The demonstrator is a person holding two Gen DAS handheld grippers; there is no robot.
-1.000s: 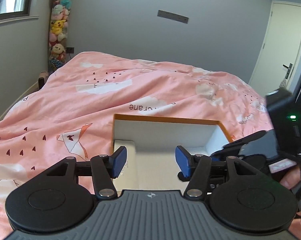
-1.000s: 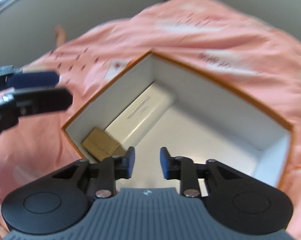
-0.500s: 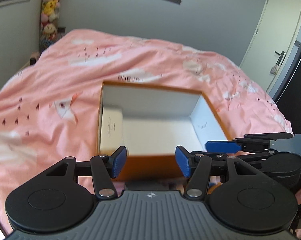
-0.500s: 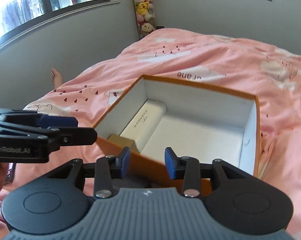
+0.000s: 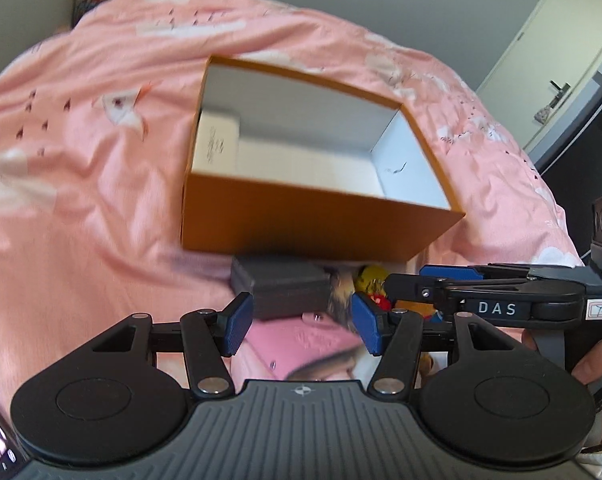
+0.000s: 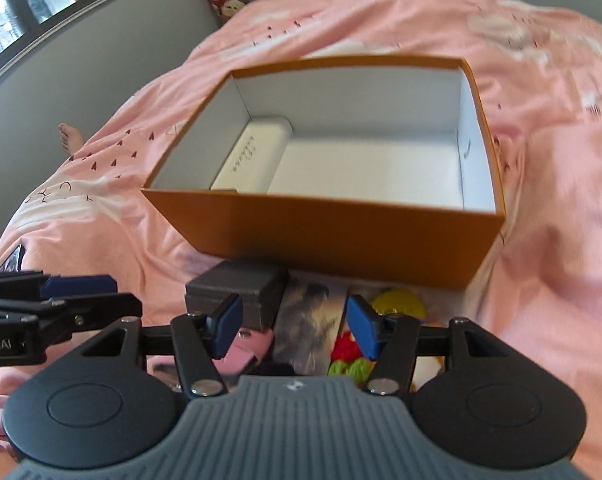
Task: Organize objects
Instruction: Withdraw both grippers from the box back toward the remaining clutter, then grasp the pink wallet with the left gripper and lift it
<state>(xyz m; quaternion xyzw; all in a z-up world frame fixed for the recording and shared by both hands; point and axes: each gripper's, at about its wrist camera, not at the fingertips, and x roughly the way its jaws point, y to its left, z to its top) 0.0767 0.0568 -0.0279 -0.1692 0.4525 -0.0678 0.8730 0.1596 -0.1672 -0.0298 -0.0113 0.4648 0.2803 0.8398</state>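
Orange box (image 6: 341,236) now farther, dark case (image 6: 237,292) revealed

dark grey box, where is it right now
The dark grey box lies on the pink bedspread just in front of the orange box's near wall, toward its left corner, in both wrist views, with a glossy packet at its right.

"DAS" in white on the right claw (image 5: 429,280) body, "bot.AI" on the left claw (image 6: 77,292) body, unreadable handwriting on a small tag (image 5: 599,311) behind "DAS"

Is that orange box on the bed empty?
No. The lidless orange box holds a white case along its left wall; the rest of its white floor is bare.
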